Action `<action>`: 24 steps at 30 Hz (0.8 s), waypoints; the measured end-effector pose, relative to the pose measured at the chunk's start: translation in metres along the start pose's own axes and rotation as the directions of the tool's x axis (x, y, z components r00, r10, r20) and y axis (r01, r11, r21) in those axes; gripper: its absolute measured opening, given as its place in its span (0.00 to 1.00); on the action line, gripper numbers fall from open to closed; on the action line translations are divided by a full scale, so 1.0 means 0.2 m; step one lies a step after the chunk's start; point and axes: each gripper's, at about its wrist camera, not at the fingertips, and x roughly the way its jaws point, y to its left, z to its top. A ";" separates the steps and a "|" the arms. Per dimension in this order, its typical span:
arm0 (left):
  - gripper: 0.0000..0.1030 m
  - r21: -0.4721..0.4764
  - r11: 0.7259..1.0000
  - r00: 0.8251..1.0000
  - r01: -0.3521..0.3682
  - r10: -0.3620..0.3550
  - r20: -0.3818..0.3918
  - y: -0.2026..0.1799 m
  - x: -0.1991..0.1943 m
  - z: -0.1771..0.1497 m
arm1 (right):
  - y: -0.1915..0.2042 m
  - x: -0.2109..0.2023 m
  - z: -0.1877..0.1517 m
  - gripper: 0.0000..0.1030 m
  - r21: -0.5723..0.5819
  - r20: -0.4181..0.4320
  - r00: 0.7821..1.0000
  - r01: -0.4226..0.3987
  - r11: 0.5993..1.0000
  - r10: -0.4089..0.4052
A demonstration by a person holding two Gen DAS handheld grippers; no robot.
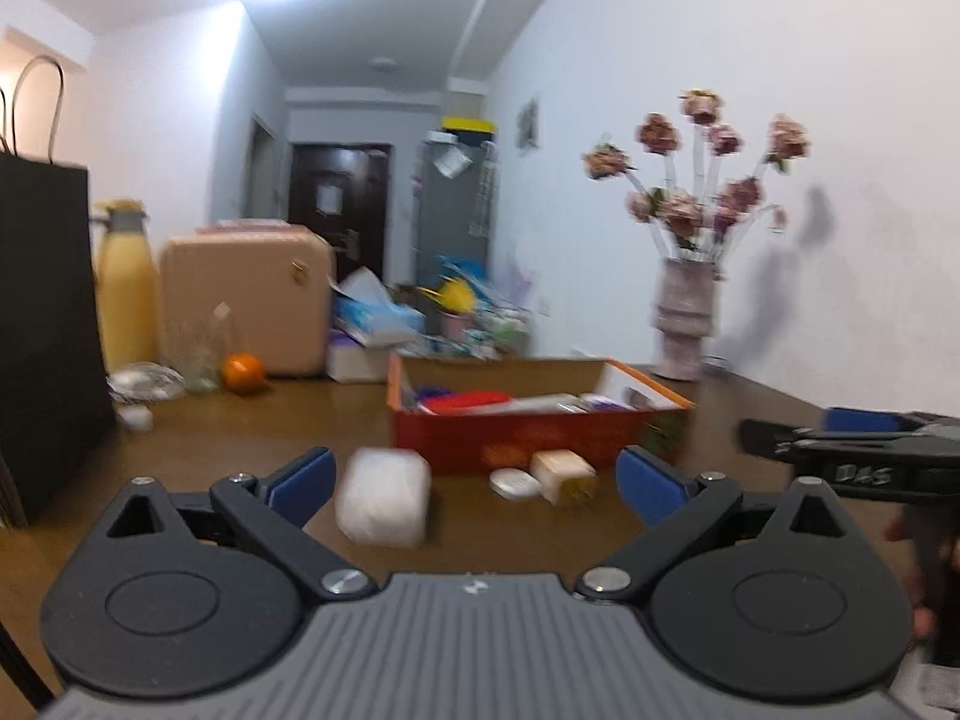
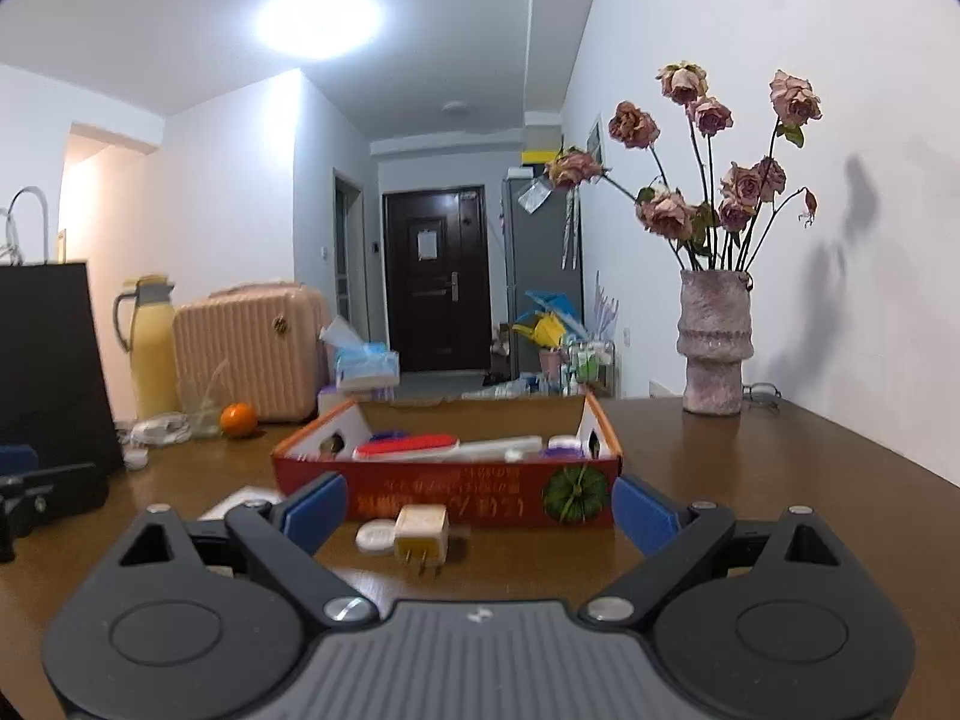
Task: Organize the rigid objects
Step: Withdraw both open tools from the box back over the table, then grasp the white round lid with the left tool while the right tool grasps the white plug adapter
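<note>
A red cardboard box [image 2: 450,501] stands open on the brown table, holding several items, among them red and white flat ones. In front of it lie a cream charger plug [image 2: 422,537] and a white round disc [image 2: 375,538]. My right gripper [image 2: 480,510] is open, with the plug and disc on the table between and just beyond its blue pads. My left gripper [image 1: 477,483] is open too. A white rounded block [image 1: 384,495] lies between its fingers, nearer the left pad and untouched. The plug [image 1: 564,476] and disc [image 1: 515,484] lie further right, before the box [image 1: 528,438].
A vase of dried roses [image 2: 714,348] stands at the back right by the wall. At the left are a black paper bag [image 2: 48,360], a yellow thermos [image 2: 150,348], a pink case [image 2: 252,354], an orange [image 2: 238,420] and a tissue box [image 2: 366,363].
</note>
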 end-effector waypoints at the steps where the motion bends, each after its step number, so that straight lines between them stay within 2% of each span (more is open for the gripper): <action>1: 1.00 0.002 1.000 1.000 0.006 -0.006 -0.007 -0.01 -0.03 -0.02 | 0.01 -0.03 -0.02 0.92 -0.010 -0.011 1.000 -0.004 1.000 0.004; 6: 1.00 0.027 1.000 0.999 0.006 -0.004 -0.040 -0.02 -0.02 -0.09 | 0.05 -0.13 -0.13 0.92 -0.008 -0.066 0.998 -0.006 1.000 0.006; 12: 1.00 -0.021 1.000 0.992 0.003 -0.006 -0.123 0.05 0.15 -0.13 | 0.09 -0.06 -0.18 0.92 -0.036 -0.124 0.992 -0.013 0.999 0.008; 18: 1.00 -0.040 0.999 0.986 -0.001 -0.005 -0.165 0.13 0.34 -0.12 | 0.07 0.17 -0.11 0.89 -0.013 -0.165 0.986 -0.031 0.999 0.028; 24: 1.00 -0.028 1.000 0.984 0.014 -0.018 -0.175 0.19 0.53 -0.06 | 0.10 0.59 -0.03 0.83 -0.023 -0.246 0.966 -0.083 0.996 0.075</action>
